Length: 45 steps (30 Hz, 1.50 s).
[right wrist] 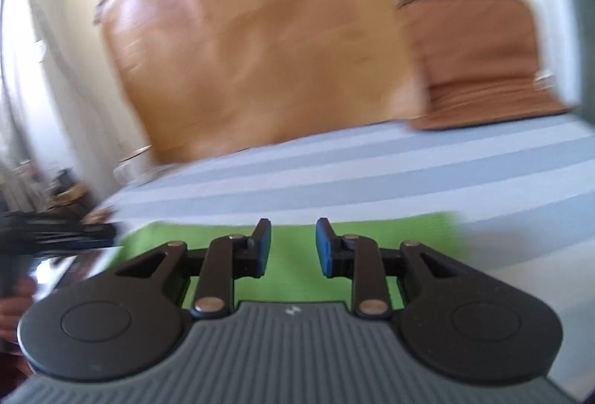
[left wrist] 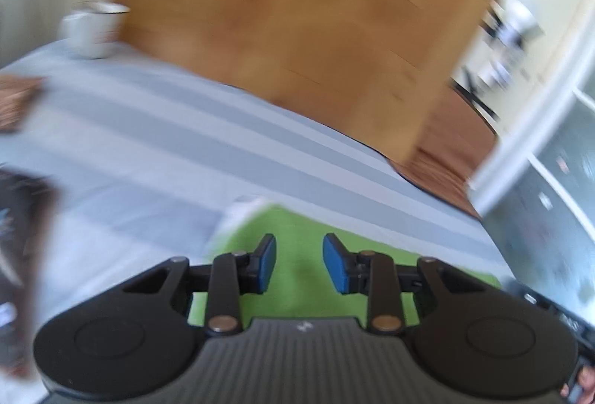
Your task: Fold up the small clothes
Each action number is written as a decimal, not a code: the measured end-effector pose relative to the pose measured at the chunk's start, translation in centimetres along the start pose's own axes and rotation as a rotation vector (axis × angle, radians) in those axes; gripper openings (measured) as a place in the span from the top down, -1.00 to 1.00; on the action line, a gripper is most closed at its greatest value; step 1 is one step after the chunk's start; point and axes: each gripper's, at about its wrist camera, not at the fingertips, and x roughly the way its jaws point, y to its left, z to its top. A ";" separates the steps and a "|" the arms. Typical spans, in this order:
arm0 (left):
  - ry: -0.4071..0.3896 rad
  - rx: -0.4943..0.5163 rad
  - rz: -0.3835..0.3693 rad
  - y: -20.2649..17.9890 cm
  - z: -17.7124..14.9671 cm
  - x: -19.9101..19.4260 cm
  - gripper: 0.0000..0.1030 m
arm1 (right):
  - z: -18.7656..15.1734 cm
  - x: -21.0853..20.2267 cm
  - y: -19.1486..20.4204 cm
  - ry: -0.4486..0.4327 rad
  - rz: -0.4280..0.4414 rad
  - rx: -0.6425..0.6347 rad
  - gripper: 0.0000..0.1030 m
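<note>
A bright green small garment [left wrist: 297, 296] lies flat on the blue-and-grey striped cloth [left wrist: 178, 128], with a white patch [left wrist: 241, 214] at its far left corner. My left gripper [left wrist: 299, 249] hovers over it, open, with only green fabric showing in the gap between its blue pads [left wrist: 266, 264]. In the right wrist view the same green garment [right wrist: 409, 231] spreads under my right gripper [right wrist: 293, 236], which is also open and grips nothing. Both views are motion-blurred.
A white mug [left wrist: 95, 32] stands at the far left of the striped surface, near a brown object [left wrist: 18, 95]. Behind are a wooden cabinet [left wrist: 297, 13] and a brown cushioned chair [right wrist: 479, 58]. A dark device and a hand [right wrist: 15, 307] sit at the left edge.
</note>
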 end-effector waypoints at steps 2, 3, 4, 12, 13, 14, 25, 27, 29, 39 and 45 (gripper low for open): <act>0.046 0.013 -0.028 -0.8 0.2 2.8 0.46 | -0.6 2.5 1.5 0.044 0.023 -0.024 0.43; 0.063 0.010 -0.023 -0.9 0.2 4.2 0.46 | -0.8 3.7 1.7 0.070 0.028 -0.026 0.44; 0.073 0.009 0.002 -0.7 0.1 5.5 0.48 | -1.1 4.8 1.5 0.099 0.020 -0.026 0.53; 0.096 -0.065 -0.010 1.8 -0.1 6.7 0.89 | -2.2 1.6 -5.3 0.075 -0.142 0.074 0.99; 0.107 -0.068 -0.012 1.8 0.0 6.4 0.89 | -2.4 0.8 -5.4 0.076 -0.148 0.072 0.99; 0.115 -0.063 -0.017 1.8 0.2 5.9 0.88 | -2.5 -0.1 -5.4 0.073 -0.159 0.079 0.97; 0.021 -0.054 0.047 5.9 0.5 -0.4 -0.85 | -3.1 -4.4 -13.0 -0.051 -0.119 0.445 -0.31; 0.086 -0.116 -0.017 6.7 0.1 1.3 -0.92 | -3.6 -2.7 -13.8 -0.018 -0.069 0.472 -0.34; 0.123 -0.176 -0.069 7.4 0.1 3.1 -1.00 | -3.6 -0.9 -13.9 0.014 -0.007 0.464 -0.48; 0.075 -0.094 -0.013 4.7 2.4 7.3 0.44 | 0.0 2.6 -11.9 -0.012 0.069 0.321 0.23; -0.081 -0.073 -0.030 2.8 7.7 6.9 0.45 | 6.3 6.1 -12.2 -0.142 0.076 0.325 0.23</act>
